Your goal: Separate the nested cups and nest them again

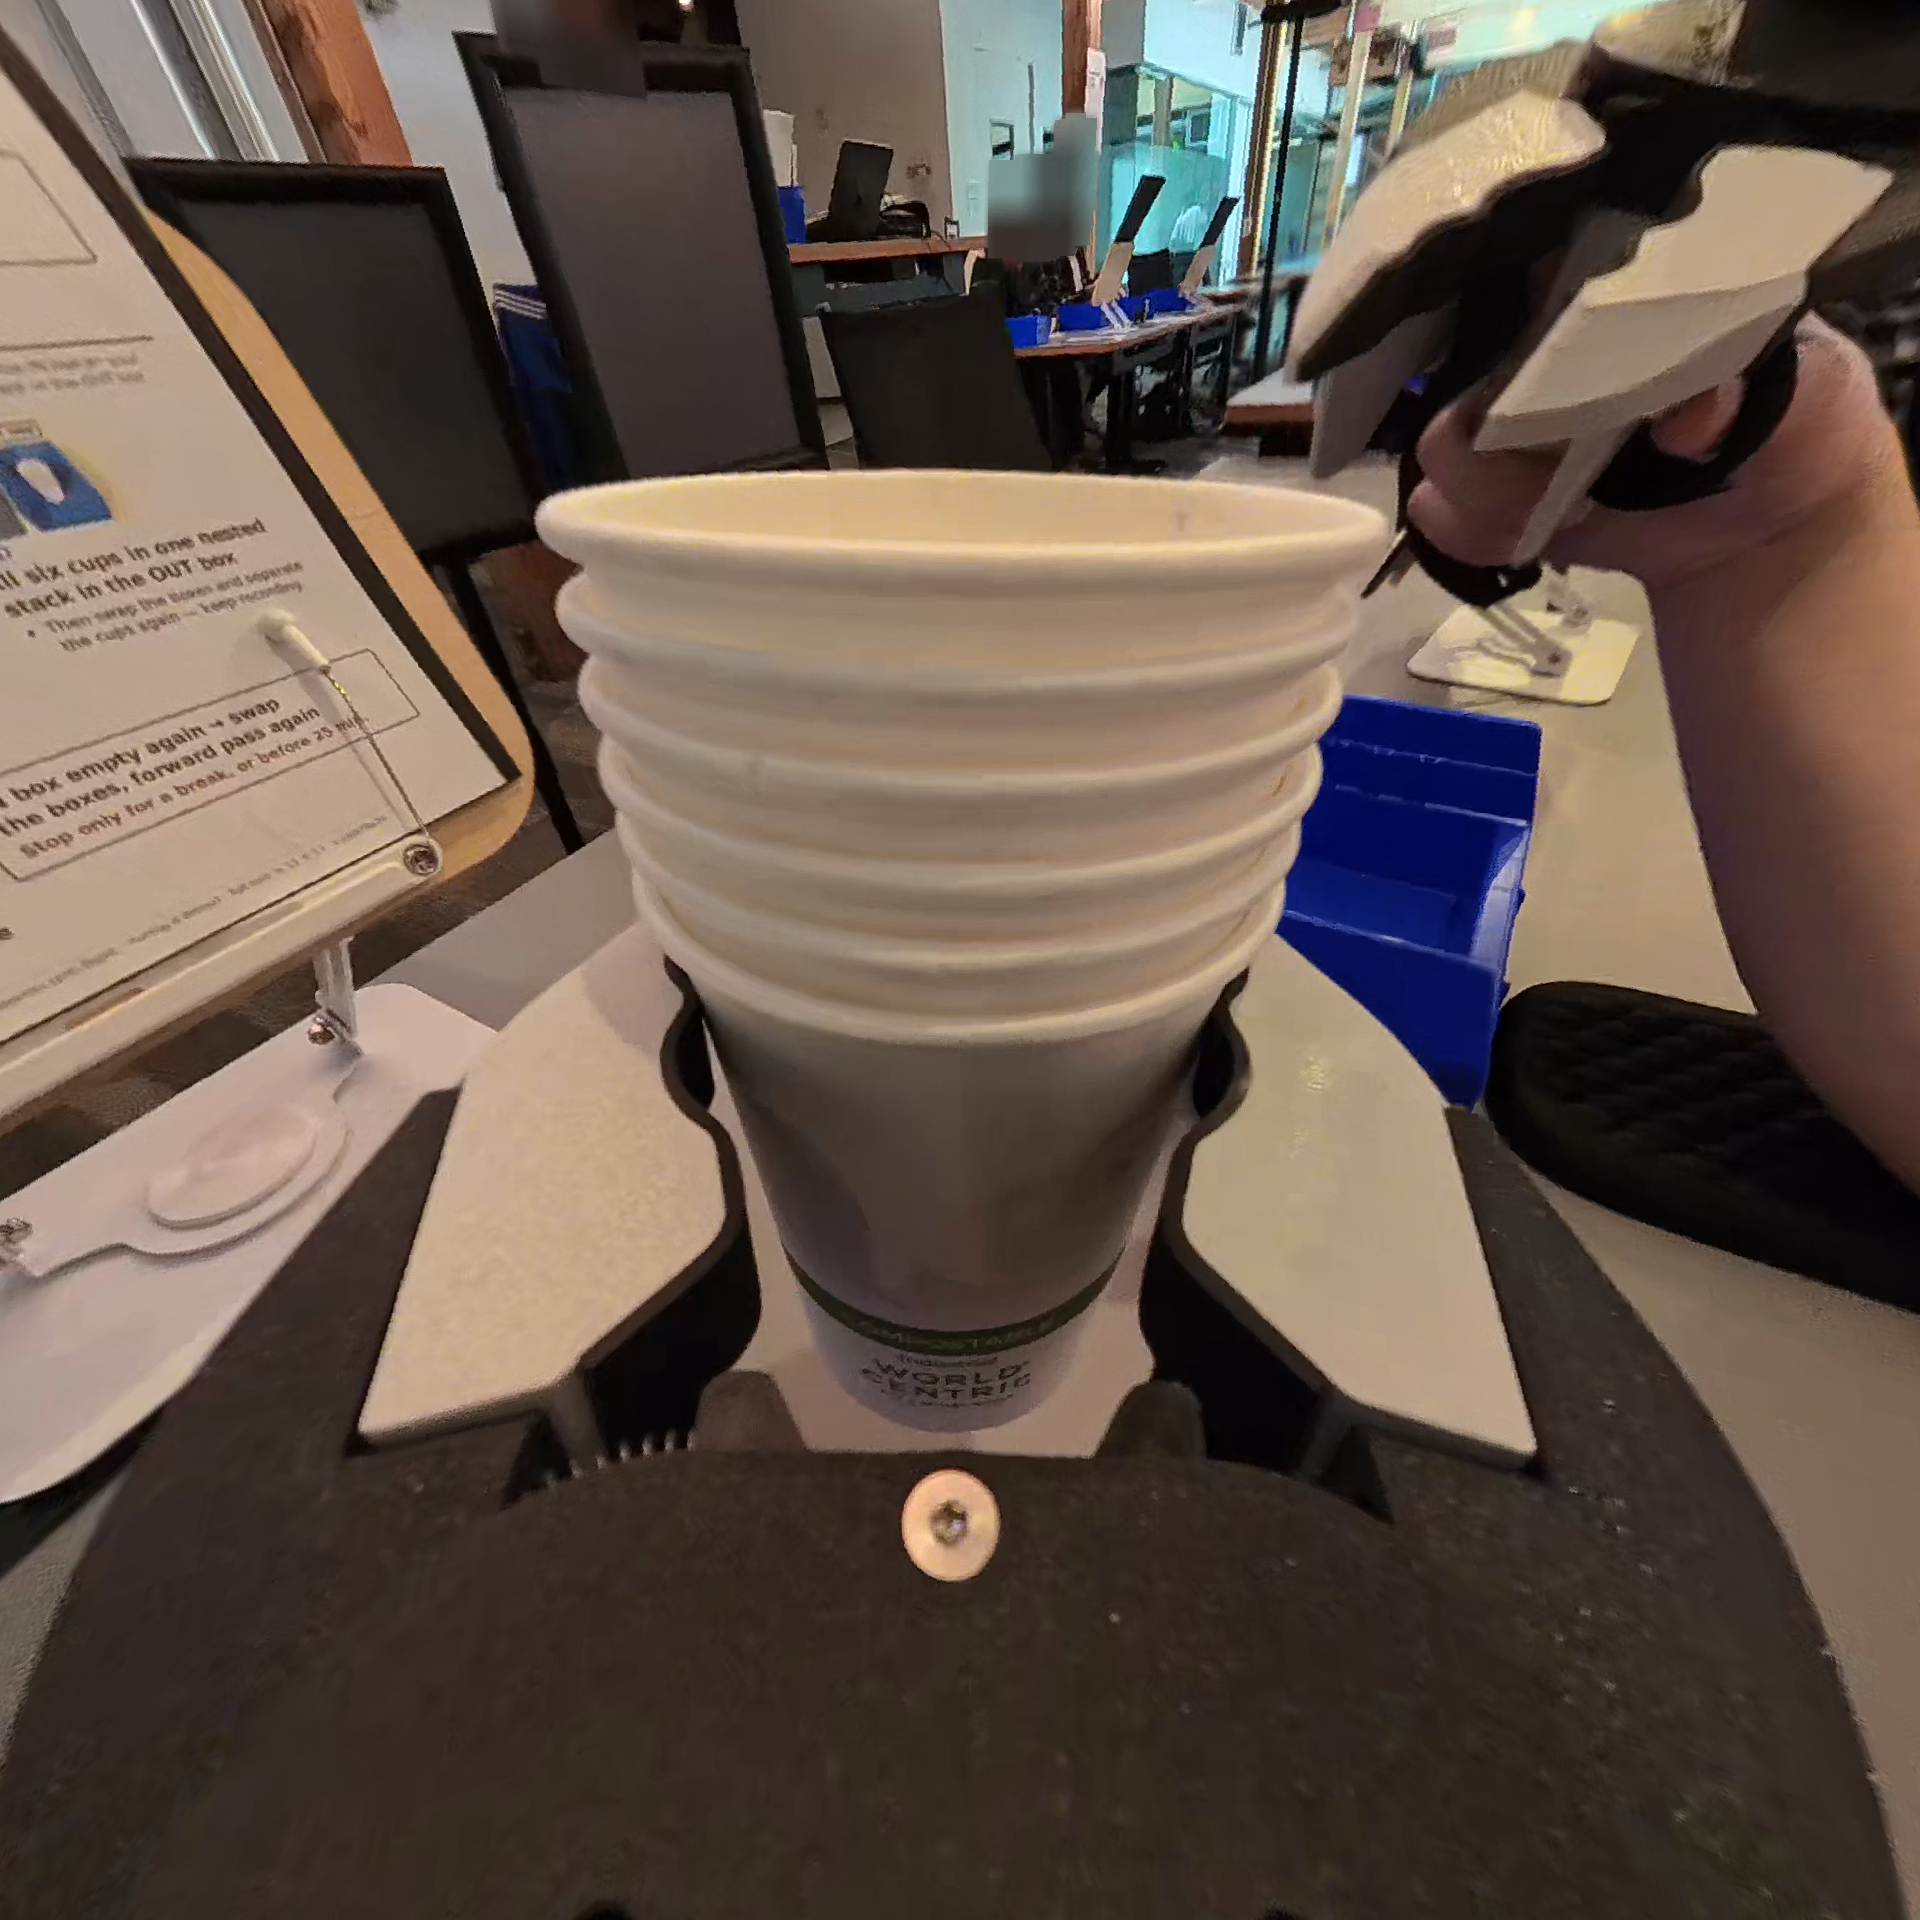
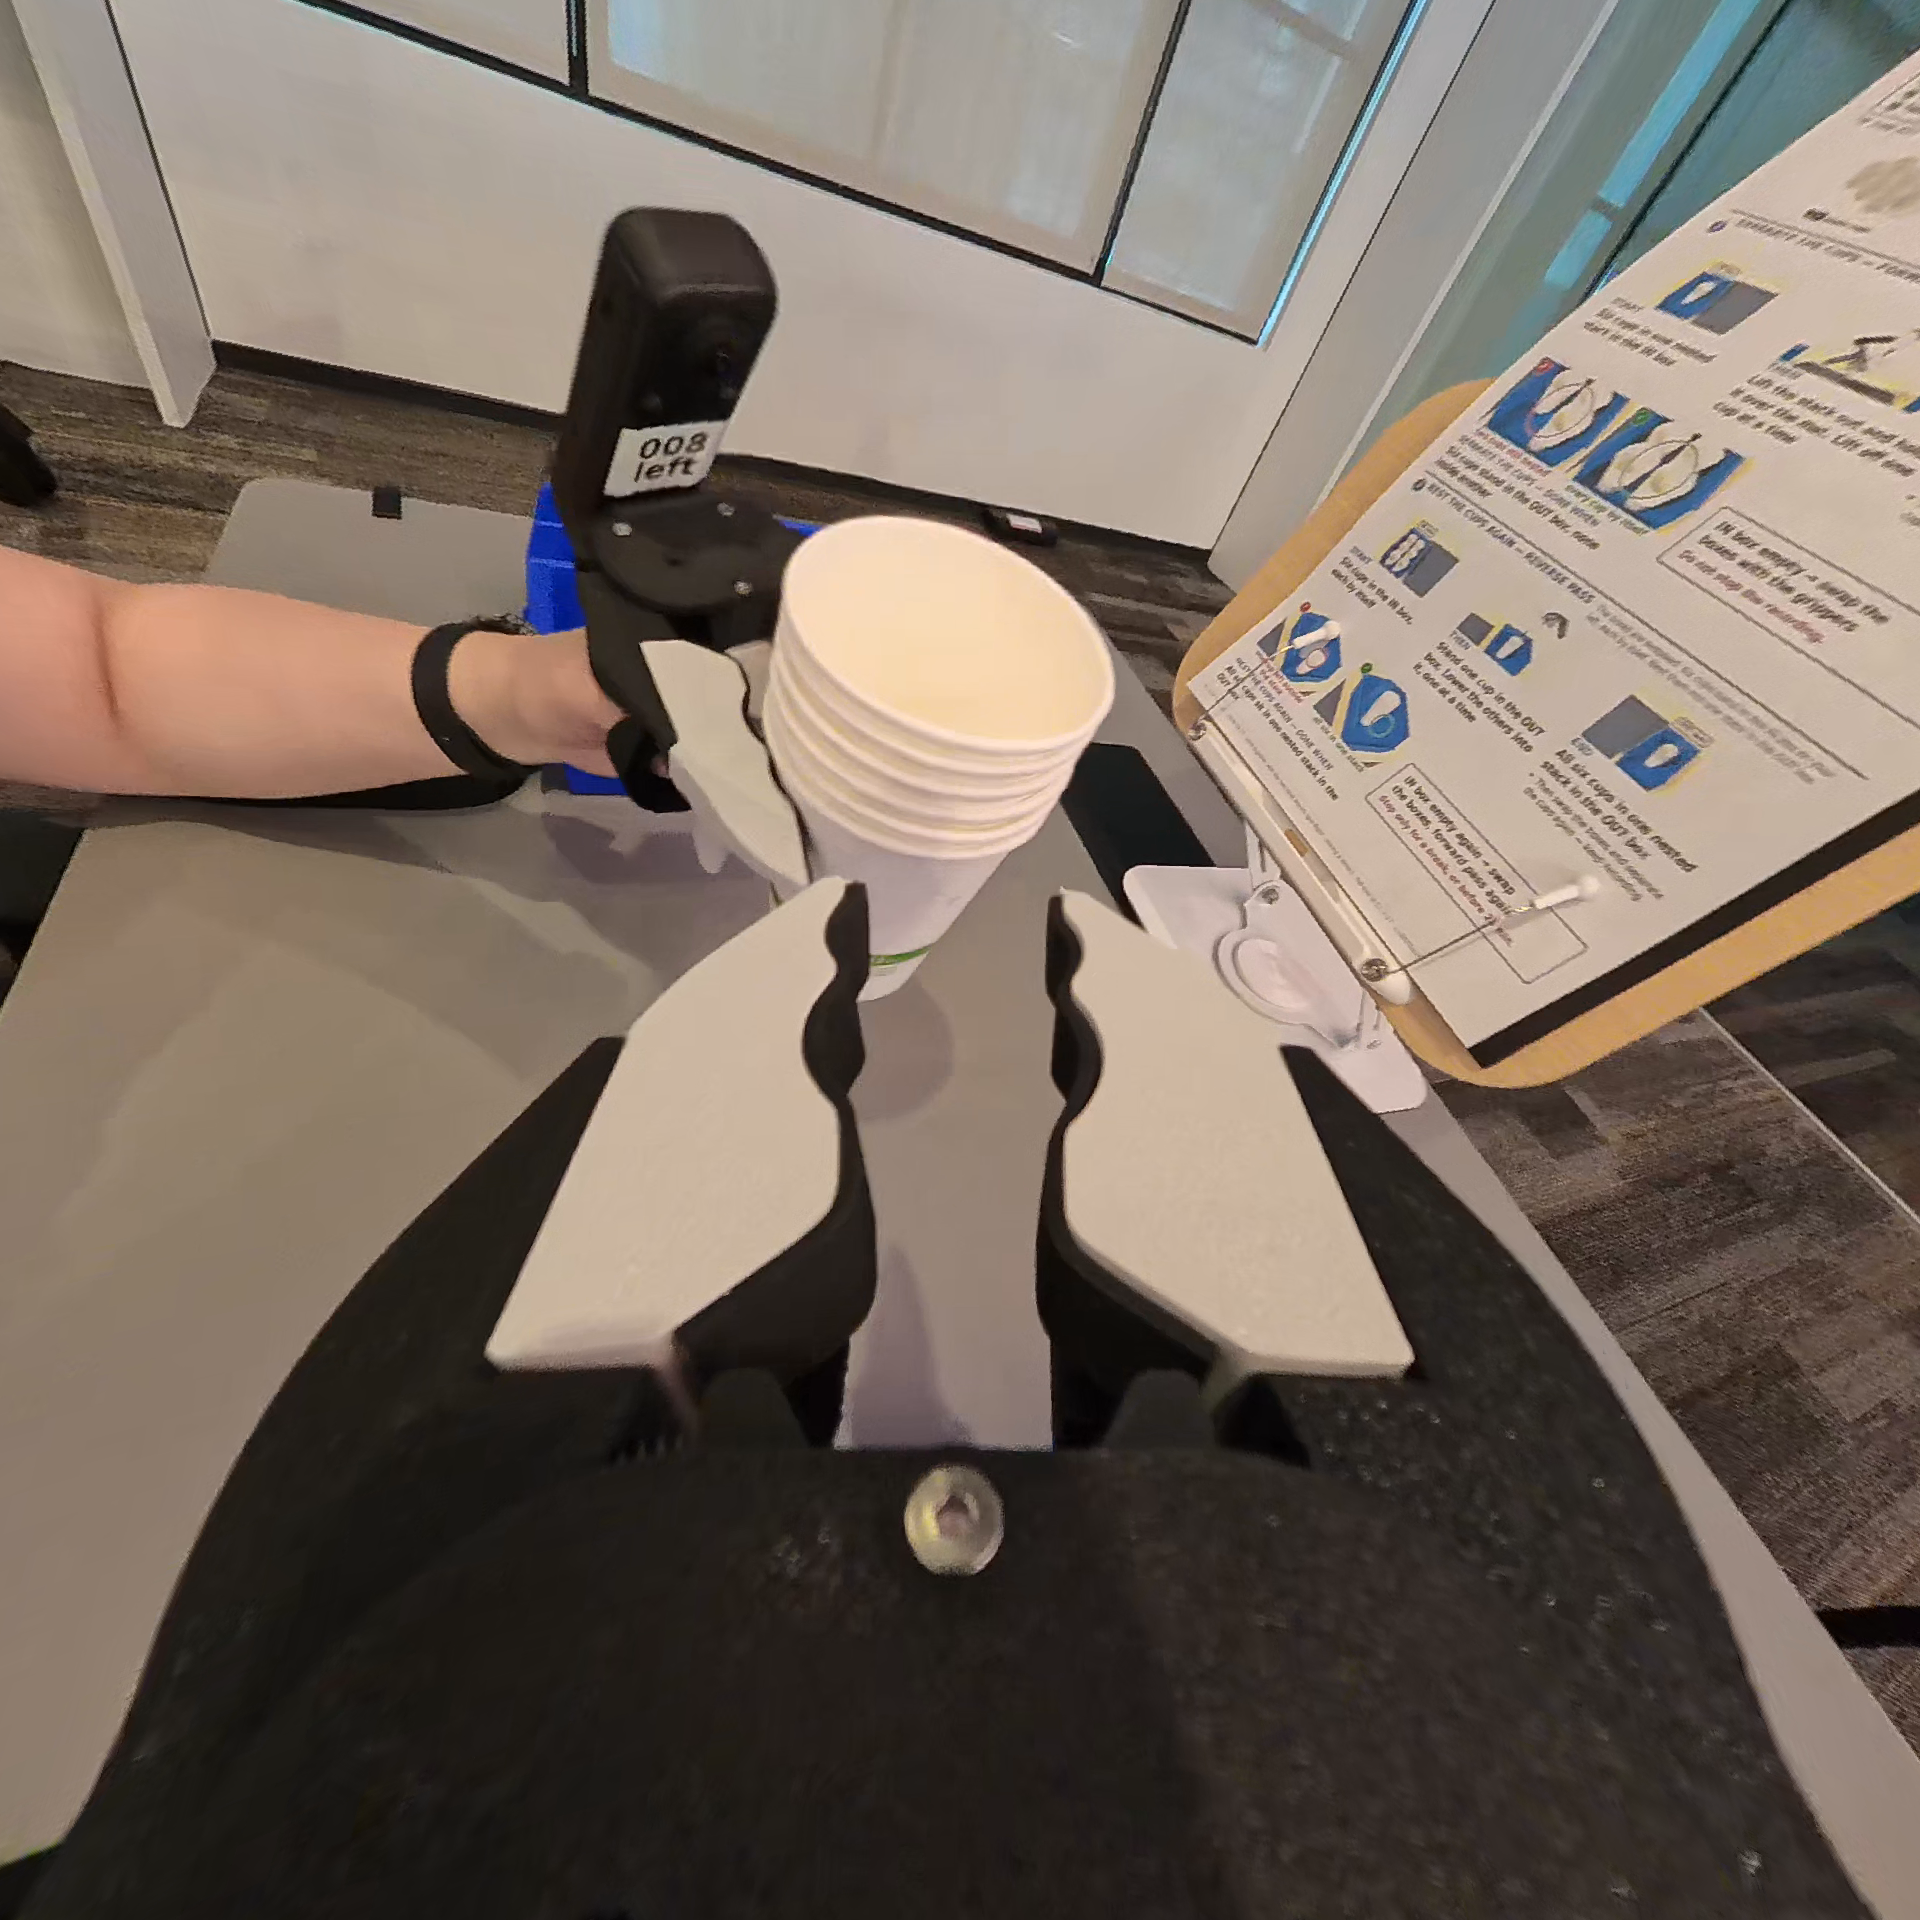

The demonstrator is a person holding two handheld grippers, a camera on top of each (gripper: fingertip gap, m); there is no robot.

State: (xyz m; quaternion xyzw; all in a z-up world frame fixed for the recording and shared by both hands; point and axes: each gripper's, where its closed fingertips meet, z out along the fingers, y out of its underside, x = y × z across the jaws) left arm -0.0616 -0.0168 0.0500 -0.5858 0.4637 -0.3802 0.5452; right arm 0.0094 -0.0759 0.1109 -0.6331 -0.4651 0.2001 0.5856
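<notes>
The stack of white paper cups carries a green band and dark printed lettering low on the outermost cup's wall, near its base. A white sticker with dark characters sits on the black camera housing atop the left claw, and a white laminated instruction sheet with blue pictures, black print and some red lines leans on a light wooden stand at the far edge of the grey counter.

Six rolled rims show, one above another, so the stack counts six cups nested together. Its long axis runs roughly upright, the mouths opening upward and the narrow base pointing down; in the right wrist view it tilts somewhat, the top leaning to the right of the picture. The base hangs above the counter with a shadow beneath it.

The left claw is closed on the outermost cup's wall below the lowest rim, one grey pad pressing each side. The right claw stands partly spread with nothing between its jaws, just in front of the stack's base in its own view, and up beside the top rim in the left wrist view.

One blue plastic bin sits on the counter behind the stack. One black wrist band circles the person's left wrist.
</notes>
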